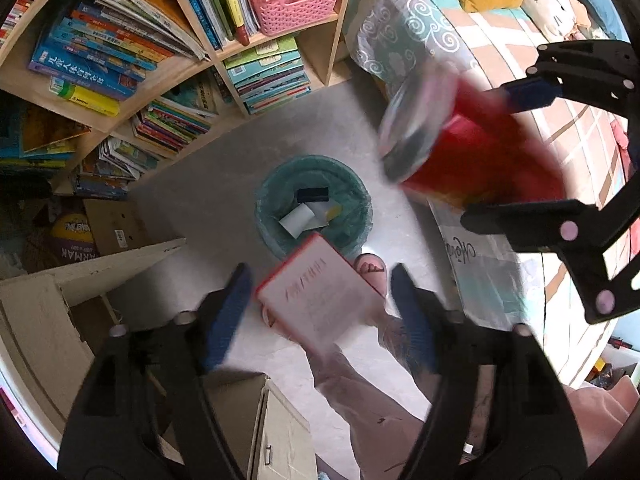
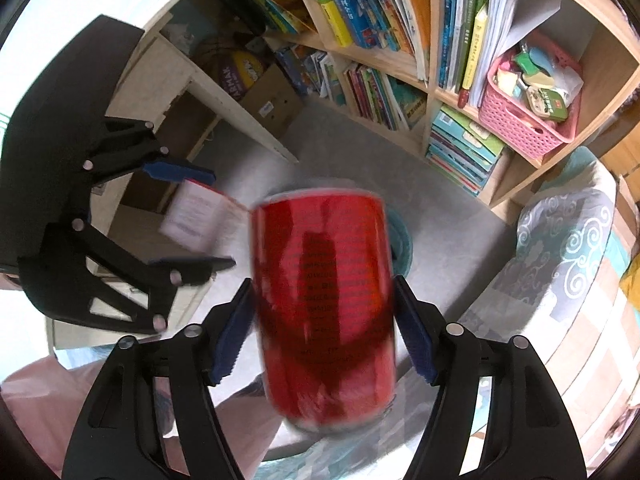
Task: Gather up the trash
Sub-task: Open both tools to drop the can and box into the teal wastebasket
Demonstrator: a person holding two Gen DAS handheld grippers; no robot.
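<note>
A teal-lined trash bin (image 1: 266,204) stands on the grey floor and holds a few scraps. Straight above it my left gripper (image 1: 320,272) is open. A white box with red edges (image 1: 320,300) is blurred between its blue pads, with a gap on each side. My right gripper (image 2: 323,286) is also open around a blurred red can (image 2: 324,312), and a narrow gap shows at both pads. In the left wrist view the can (image 1: 460,152) and right gripper (image 1: 488,154) are at the upper right. The right wrist view shows the left gripper (image 2: 219,220), the box (image 2: 192,216) and the bin (image 2: 402,244).
A wooden bookshelf (image 1: 224,60) full of books, with a pink basket (image 1: 296,4), stands behind the bin. A quilted bed (image 1: 568,132) lies to the right. A cardboard box (image 1: 116,224) and a white cabinet (image 1: 48,300) are at the left. A person's sandalled foot (image 1: 372,268) is beside the bin.
</note>
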